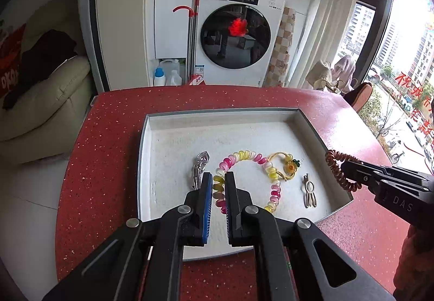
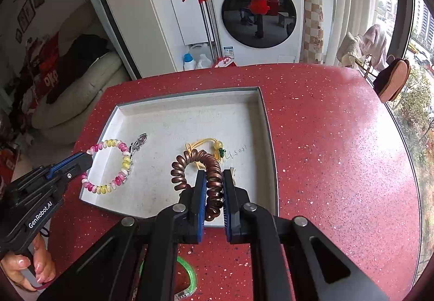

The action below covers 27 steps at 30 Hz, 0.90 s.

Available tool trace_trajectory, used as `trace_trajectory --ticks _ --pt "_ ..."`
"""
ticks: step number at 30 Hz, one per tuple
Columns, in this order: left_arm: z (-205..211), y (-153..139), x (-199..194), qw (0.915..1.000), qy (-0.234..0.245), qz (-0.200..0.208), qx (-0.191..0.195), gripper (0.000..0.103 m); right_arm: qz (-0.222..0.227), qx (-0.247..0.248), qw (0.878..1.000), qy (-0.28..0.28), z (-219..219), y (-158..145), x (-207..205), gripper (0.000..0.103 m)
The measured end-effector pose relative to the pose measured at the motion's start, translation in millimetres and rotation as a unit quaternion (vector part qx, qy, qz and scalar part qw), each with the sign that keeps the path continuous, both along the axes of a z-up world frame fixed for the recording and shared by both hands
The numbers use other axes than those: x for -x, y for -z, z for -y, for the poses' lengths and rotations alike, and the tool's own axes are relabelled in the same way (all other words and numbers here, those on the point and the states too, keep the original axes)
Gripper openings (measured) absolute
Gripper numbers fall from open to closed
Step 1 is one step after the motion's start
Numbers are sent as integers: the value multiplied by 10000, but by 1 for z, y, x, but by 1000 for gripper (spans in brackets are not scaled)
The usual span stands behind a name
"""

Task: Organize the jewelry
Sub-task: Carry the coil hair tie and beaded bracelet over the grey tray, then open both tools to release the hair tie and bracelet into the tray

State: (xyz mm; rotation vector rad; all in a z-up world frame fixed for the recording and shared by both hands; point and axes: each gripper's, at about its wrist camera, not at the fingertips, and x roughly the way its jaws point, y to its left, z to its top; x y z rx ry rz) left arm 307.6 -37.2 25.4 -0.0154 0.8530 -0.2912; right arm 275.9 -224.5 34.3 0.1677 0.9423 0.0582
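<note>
Jewelry is split between my two hands right now: the left gripper (image 1: 218,189) has its jaws clamped on the pink-and-yellow coil bracelet (image 1: 249,165), and the right gripper (image 2: 214,187) has its jaws clamped on the brown coil bracelet (image 2: 200,173). Both loops sit between the pads near the tips and hang ahead of the jaws over the white tray (image 2: 190,116).

To do this step well, I judge that each coil should go down in its own bare patch of tray. These coils are springy, so I would lower each one until it rests flat before easing the jaws apart; otherwise it may bounce or roll onto its neighbour. Keeping the two grippers apart matters too, since the loops could hook each other if they swing close.

Just left of my left jaws lies a silver heart keychain (image 1: 200,168), touching or nearly touching the pink-and-yellow loop, so it could snag. To the right of those jaws, inside the tray, are a yellow cord charm with a flower bead (image 1: 290,164) and a small metal clip (image 1: 309,192). The charm lies just beyond my right jaws, partly hidden behind the brown coil. Below my right jaws, on the red speckled surface (image 2: 325,138), a green ring (image 2: 187,274) waits outside the tray, mostly hidden.
</note>
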Motion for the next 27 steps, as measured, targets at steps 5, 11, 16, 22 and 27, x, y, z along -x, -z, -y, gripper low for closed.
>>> trace_trajectory --ticks 5,11,16,22,27 --pt "17 13 -23 9999 -26 -103 -135 27 -56 -106 9999 85 5 12 -26 12" --pt "30 38 -39 9989 -72 -275 -379 27 -170 -163 9995 230 12 33 -47 12" --pt "37 53 -43 9976 -29 -330 -604 27 -257 -170 9991 276 14 47 -55 12" --pt "46 66 -41 9954 12 -377 -876 27 -340 -102 9991 223 11 60 -58 12" --pt "51 76 -40 9923 34 -428 -1164 27 -435 -80 9988 190 10 69 -57 12"
